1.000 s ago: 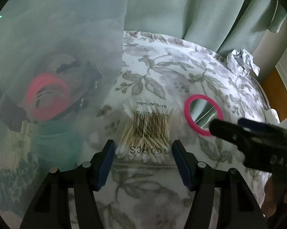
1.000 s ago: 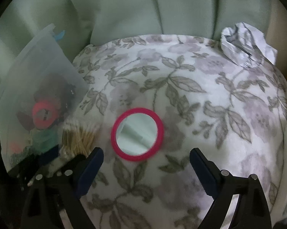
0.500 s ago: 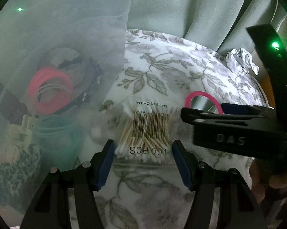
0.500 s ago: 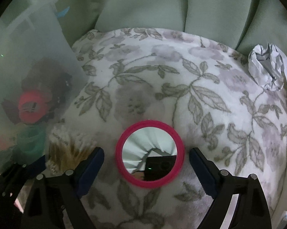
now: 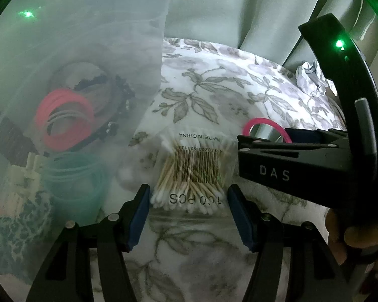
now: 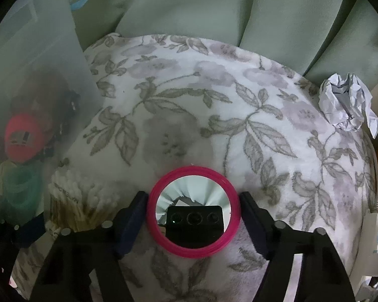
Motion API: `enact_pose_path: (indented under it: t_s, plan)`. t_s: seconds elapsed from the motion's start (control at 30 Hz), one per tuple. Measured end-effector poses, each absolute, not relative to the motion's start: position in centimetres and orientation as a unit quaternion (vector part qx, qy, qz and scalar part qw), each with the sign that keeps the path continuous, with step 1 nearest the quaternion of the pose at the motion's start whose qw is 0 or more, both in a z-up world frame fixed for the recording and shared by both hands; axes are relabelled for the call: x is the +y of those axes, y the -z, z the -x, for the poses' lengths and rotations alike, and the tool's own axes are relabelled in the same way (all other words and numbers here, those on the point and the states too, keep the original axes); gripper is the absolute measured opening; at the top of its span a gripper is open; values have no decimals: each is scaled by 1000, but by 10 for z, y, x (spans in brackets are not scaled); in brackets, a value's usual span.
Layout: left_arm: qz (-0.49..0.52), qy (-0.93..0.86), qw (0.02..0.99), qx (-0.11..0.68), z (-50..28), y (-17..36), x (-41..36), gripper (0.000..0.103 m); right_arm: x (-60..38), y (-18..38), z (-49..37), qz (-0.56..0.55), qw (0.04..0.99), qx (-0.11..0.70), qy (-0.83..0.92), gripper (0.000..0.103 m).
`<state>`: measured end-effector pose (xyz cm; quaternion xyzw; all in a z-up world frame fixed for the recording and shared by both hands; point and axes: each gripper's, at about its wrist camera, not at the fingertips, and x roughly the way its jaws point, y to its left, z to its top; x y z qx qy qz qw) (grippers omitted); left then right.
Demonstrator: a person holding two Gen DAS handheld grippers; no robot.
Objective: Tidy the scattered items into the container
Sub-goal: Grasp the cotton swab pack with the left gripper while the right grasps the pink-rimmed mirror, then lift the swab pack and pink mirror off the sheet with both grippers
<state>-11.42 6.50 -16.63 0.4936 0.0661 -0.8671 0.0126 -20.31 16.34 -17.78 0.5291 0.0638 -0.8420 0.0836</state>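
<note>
A clear bag of cotton swabs (image 5: 192, 173) lies on the floral cloth between the fingers of my left gripper (image 5: 187, 216), which is open around its near end. A round pink-rimmed mirror (image 6: 193, 210) lies flat, and my right gripper (image 6: 193, 224) has its pads against the rim on both sides. The mirror's rim also shows in the left wrist view (image 5: 263, 125) behind the right gripper's body. The frosted plastic container (image 5: 70, 100) stands at the left, holding pink and green hair ties and other small items. It shows in the right wrist view (image 6: 35, 80) too.
A crumpled paper ball (image 6: 347, 103) lies at the far right of the round floral-covered surface (image 6: 214, 100). Green curtains (image 6: 214, 5) hang behind. A white object (image 6: 375, 231) sits at the right edge.
My right gripper has moved forward over the mirror and narrowed until its pads meet the rim. The left gripper has stayed open around the swab bag.
</note>
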Motion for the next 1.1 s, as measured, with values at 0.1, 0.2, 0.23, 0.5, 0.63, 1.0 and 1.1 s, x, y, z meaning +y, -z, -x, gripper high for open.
enact_pose_path:
  t_s: [0.1,0.2,0.23,0.5,0.63,1.0,1.1]
  plan:
    - [-495,867,11,65,114,166,65,64,164,177,203,-531,81,59,841,76]
    - [-496,866,9,64,114,166,66,64,166,176,202,-534,78,50,840,76]
    - [-497,865,8,64,114,166,66,64,166,176,201,-535,78,47,840,76]
    - [-505,860,-8,78,113,165,67,64,178,166,190,-542,71,19,837,76]
    - [-507,857,-18,89,111,163,68,62,185,159,184,-543,63,7,837,76]
    - [-502,855,-59,115,100,144,73,56,194,129,161,-526,46,0,849,76]
    - [-499,856,-70,119,97,137,75,55,196,120,155,-516,46,0,855,76]
